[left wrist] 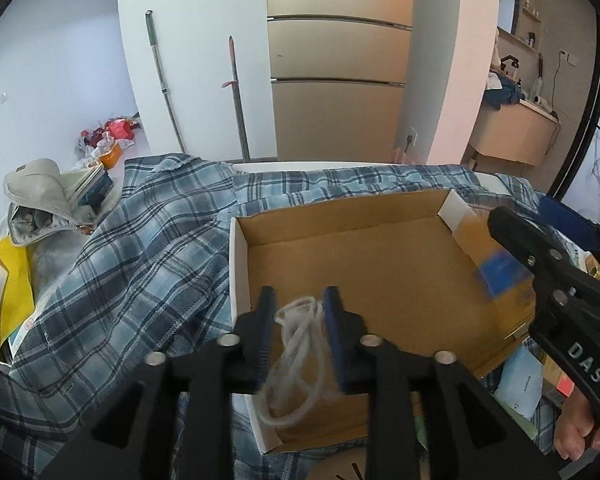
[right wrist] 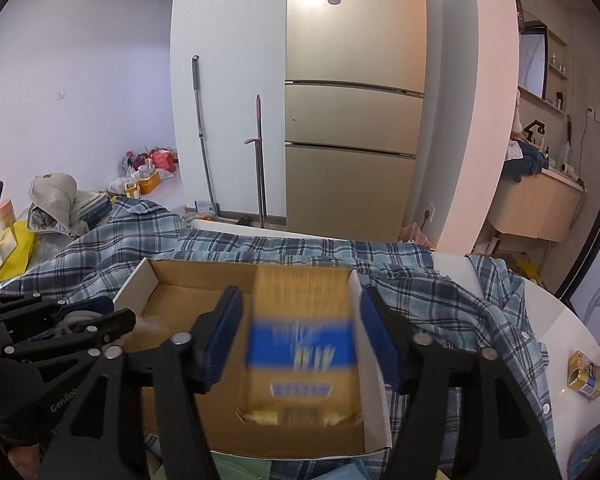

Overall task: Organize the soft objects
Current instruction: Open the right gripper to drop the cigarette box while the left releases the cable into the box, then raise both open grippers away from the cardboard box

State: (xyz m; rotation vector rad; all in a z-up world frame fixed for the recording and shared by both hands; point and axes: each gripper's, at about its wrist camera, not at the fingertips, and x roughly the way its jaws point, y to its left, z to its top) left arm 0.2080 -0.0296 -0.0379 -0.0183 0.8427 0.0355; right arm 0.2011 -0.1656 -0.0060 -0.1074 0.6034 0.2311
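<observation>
A shallow cardboard box [left wrist: 364, 248] with white outer walls lies on a blue plaid shirt [left wrist: 140, 248]. My left gripper [left wrist: 300, 312] is over the box's near left corner, its jaws apart, and a loose white string [left wrist: 300, 344] hangs blurred between them, seemingly dropping. My right gripper [right wrist: 300, 324] is open over the box [right wrist: 188, 312]. A yellow and blue packet [right wrist: 300, 344], blurred, lies or falls in the box between its fingers without touching them. The packet also shows at the box's right side in the left wrist view [left wrist: 496, 272], next to the right gripper [left wrist: 540, 264].
The plaid shirt [right wrist: 440, 280] covers a white table [right wrist: 572, 320]. A small gold and blue carton [right wrist: 586, 376] stands at the table's right. A grey bag [left wrist: 40, 196], books and a yellow bag [left wrist: 12, 288] lie at the left. A gold fridge [right wrist: 352, 120] and two mop handles stand behind.
</observation>
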